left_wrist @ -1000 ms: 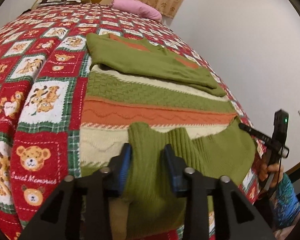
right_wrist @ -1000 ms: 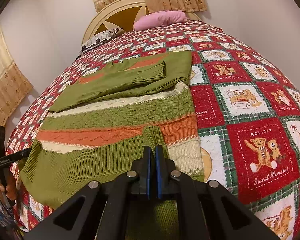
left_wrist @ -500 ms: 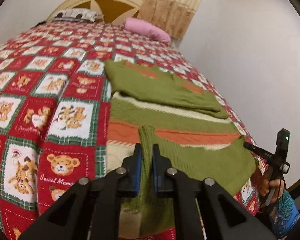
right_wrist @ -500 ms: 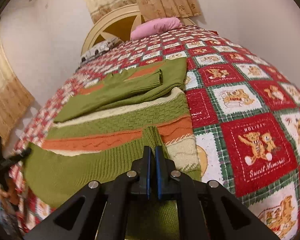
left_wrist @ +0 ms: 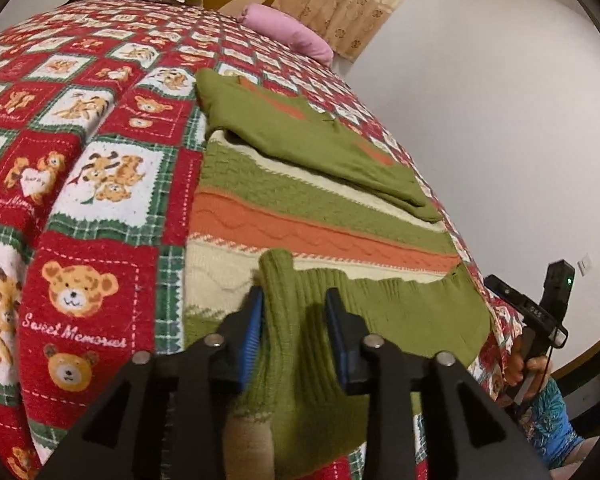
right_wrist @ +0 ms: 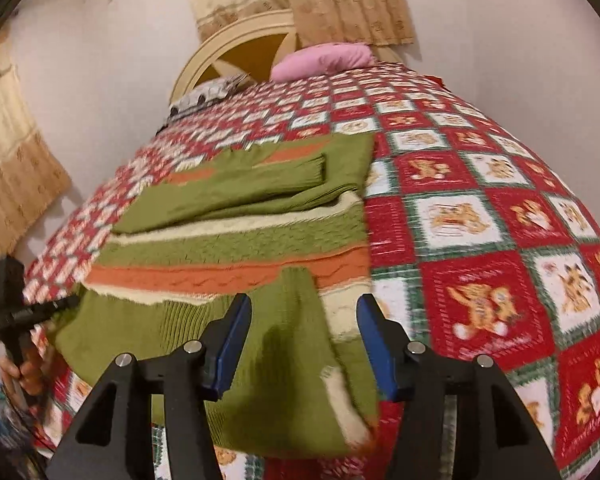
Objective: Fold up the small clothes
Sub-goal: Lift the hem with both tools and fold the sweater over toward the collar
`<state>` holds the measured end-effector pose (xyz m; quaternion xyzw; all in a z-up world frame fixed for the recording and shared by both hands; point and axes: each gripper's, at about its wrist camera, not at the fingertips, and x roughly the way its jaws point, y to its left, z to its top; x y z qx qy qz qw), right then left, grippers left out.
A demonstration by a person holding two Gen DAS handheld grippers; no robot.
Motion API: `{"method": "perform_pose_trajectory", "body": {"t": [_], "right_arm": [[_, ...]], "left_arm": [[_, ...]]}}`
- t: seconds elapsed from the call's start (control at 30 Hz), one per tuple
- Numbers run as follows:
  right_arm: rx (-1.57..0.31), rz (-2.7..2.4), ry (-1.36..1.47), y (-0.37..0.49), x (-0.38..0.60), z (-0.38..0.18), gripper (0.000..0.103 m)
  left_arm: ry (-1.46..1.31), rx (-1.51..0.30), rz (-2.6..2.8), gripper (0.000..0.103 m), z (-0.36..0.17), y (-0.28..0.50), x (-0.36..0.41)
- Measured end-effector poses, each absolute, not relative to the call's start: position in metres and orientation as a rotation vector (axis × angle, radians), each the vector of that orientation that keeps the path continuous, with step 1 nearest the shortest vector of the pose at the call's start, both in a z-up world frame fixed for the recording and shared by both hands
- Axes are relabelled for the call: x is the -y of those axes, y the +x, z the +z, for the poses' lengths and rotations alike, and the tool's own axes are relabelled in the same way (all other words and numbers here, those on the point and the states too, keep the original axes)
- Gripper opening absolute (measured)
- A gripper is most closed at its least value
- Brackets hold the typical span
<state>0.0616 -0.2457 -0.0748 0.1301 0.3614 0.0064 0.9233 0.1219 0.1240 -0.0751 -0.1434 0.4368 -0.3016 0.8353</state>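
Left gripper: fingers apart, just opened, ribbed green hem of the sweater lying loose between them. Right gripper: fingers wide apart, just opened, hem beneath, not pinched. The sweater lies flat on the bed ahead of the fingers, sleeves folded at its far end. The knit looks soft, thick and stretchy; grip both layers at the hem corners.
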Motion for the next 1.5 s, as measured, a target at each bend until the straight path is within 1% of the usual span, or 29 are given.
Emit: {"method": "perform_pose_trajectory", "body": {"t": [0.1,0.2,0.23,0.27,0.3,0.33,0.37,0.4,0.53,0.63,0.87,1.2,1.5], "right_arm": [[-0.792,0.004,0.147,0.073,0.223,-0.084,0.056],[-0.838,-0.019,0.031,0.081,0.204,-0.099,0.055],[-0.830,-0.022,0.007,0.080,0.201,-0.099,0.045],[-0.830,-0.008,0.001,0.078,0.199,-0.098,0.037],[-0.833,0.005,0.002,0.077,0.198,-0.097,0.026],[-0.833,-0.003,-0.004,0.074,0.198,-0.096,0.015],[-0.833,-0.009,-0.011,0.072,0.198,-0.095,0.015],[-0.830,-0.012,-0.007,0.069,0.199,-0.094,0.013],[-0.785,-0.025,0.051,0.052,0.201,-0.079,0.011],[-0.714,-0.026,0.098,0.042,0.203,-0.057,0.011],[-0.631,-0.062,0.098,0.053,0.199,-0.025,0.011],[-0.633,-0.135,0.085,0.099,0.204,-0.016,0.011],[-0.665,-0.153,0.100,0.161,0.217,-0.011,0.011]], "left_arm": [[-0.252,-0.916,-0.637,0.043,-0.073,0.118,-0.117],[-0.211,-0.910,-0.620,0.043,-0.073,0.119,-0.111],[-0.216,-0.907,-0.617,0.043,-0.073,0.119,-0.112],[-0.218,-0.902,-0.615,0.041,-0.074,0.118,-0.113],[-0.210,-0.898,-0.611,0.038,-0.074,0.117,-0.113],[-0.184,-0.889,-0.589,0.024,-0.074,0.115,-0.112],[-0.164,-0.885,-0.571,0.016,-0.075,0.114,-0.111],[-0.152,-0.884,-0.557,0.012,-0.076,0.113,-0.111],[-0.179,-0.882,-0.523,0.011,-0.071,0.112,-0.117],[-0.193,-0.863,-0.517,0.011,-0.060,0.114,-0.119],[-0.220,-0.817,-0.498,0.011,-0.032,0.135,-0.116],[-0.257,-0.847,-0.452,0.011,-0.027,0.194,-0.105],[-0.299,-0.888,-0.445,0.011,-0.023,0.253,-0.096]]}}
